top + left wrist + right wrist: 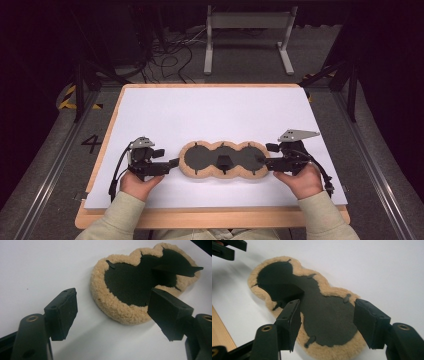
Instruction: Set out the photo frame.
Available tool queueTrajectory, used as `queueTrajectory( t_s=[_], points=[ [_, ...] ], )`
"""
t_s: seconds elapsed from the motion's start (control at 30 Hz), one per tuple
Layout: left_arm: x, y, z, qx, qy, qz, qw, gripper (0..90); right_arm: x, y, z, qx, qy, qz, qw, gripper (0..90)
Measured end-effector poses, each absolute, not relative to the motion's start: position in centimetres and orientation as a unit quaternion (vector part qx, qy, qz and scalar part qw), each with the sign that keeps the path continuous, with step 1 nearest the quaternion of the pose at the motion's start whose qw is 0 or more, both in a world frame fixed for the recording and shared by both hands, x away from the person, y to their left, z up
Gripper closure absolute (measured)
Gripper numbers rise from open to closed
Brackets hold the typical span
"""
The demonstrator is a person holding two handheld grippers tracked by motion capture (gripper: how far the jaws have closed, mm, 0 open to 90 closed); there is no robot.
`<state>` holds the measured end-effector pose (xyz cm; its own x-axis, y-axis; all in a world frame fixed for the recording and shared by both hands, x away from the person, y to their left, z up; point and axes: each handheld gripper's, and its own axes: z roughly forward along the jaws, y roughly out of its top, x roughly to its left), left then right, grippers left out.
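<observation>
A fleece pad (pixel 223 160) of three joined lobes, dark felt in the middle and tan wool round the rim, is laid flat on the white table (pixel 210 112), between the two claws.

The left claw (pixel 171 163) is held low at the pad's left end, and its jaws are spread apart with nothing between them. In the left gripper view the pad (pixel 130 290) is seen just ahead of the left claw (pixel 112 312) and toward its right jaw, whose tip overlaps the woolly rim; whether it touches cannot be told. The left jaw stands over bare table (pixel 37 265).

The right claw (pixel 263 162) is held at the pad's right end, its jaws also apart and gripping nothing. In the right gripper view the near lobe of the pad (pixel 324 317) lies between and beneath the jaws of the right claw (pixel 327 322), and the far lobes stretch away ahead of it. A small dark flap (pixel 282 291) is raised on the felt beyond the left jaw.
</observation>
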<state>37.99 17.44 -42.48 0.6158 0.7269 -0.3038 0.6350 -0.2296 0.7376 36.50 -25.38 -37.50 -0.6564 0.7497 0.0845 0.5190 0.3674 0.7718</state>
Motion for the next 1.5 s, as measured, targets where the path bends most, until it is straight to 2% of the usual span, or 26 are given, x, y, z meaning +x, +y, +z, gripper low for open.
queueTrajectory(
  t_s=[0.23,0.73,1.2,1.33,1.5],
  points=[
    [38.8,17.1,-43.4,0.781,0.456,0.021,0.426,21.6,37.6,-26.8,-38.7,0.438,0.796,0.397,0.128,29.1],
    [40.5,16.2,-45.4,0.780,0.485,-0.045,0.394,20.2,39.7,-27.5,-41.8,0.494,0.789,0.357,0.078,24.0],
    [40.5,15.4,-45.4,0.769,0.485,-0.092,0.407,19.6,40.4,-27.2,-43.6,0.521,0.781,0.344,0.017,20.2],
    [40.4,14.9,-45.5,0.772,0.474,-0.111,0.407,20.5,40.4,-27.0,-43.8,0.521,0.782,0.342,0.013,19.5],
    [40.1,14.1,-45.3,0.779,0.472,-0.111,0.398,18.5,40.3,-26.8,-43.8,0.520,0.783,0.341,0.012,19.1]
  ],
)
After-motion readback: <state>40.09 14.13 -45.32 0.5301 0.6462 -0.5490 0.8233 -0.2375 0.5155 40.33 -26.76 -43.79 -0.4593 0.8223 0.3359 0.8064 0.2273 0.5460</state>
